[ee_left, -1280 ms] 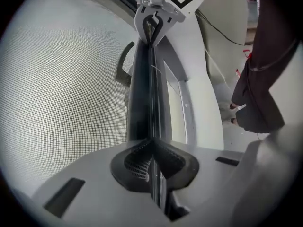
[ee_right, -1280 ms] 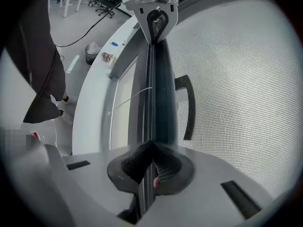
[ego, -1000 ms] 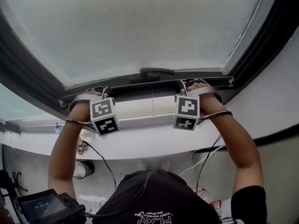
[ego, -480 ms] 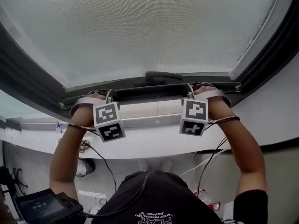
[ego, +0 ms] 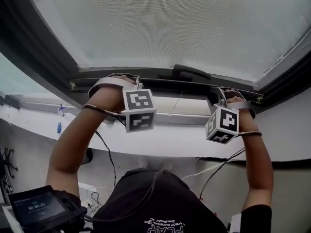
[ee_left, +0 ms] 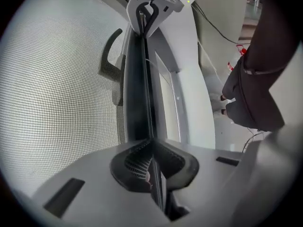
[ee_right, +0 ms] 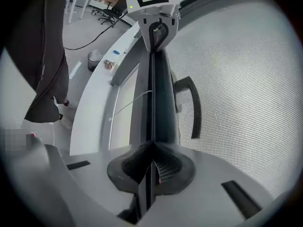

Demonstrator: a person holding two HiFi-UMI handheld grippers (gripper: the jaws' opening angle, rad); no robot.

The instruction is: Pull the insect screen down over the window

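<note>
The insect screen's grey mesh (ego: 160,23) fills the upper head view. Its dark bottom bar (ego: 165,84) runs slightly tilted across the window, with a black handle (ego: 191,72) near the middle. My left gripper (ego: 130,83) is shut on the bar's left part and my right gripper (ego: 219,97) on its right part. In the left gripper view the pads (ee_left: 137,162) clamp the bar's thin fin (ee_left: 144,93), beside the handle (ee_left: 110,56). The right gripper view shows the same grip on the bar (ee_right: 158,93), its pads (ee_right: 165,167) closed on the fin, with the handle (ee_right: 191,103) to the right.
A white sill (ego: 160,147) lies just below the bar. The dark window frame (ego: 39,57) borders the screen on the left and right. Cables hang from both wrists. A small device with a display (ego: 36,208) sits at the lower left.
The head view has swung and tilted, so the bar now slopes down to the right. Both grippers keep their grip on the bar at the same spots.
</note>
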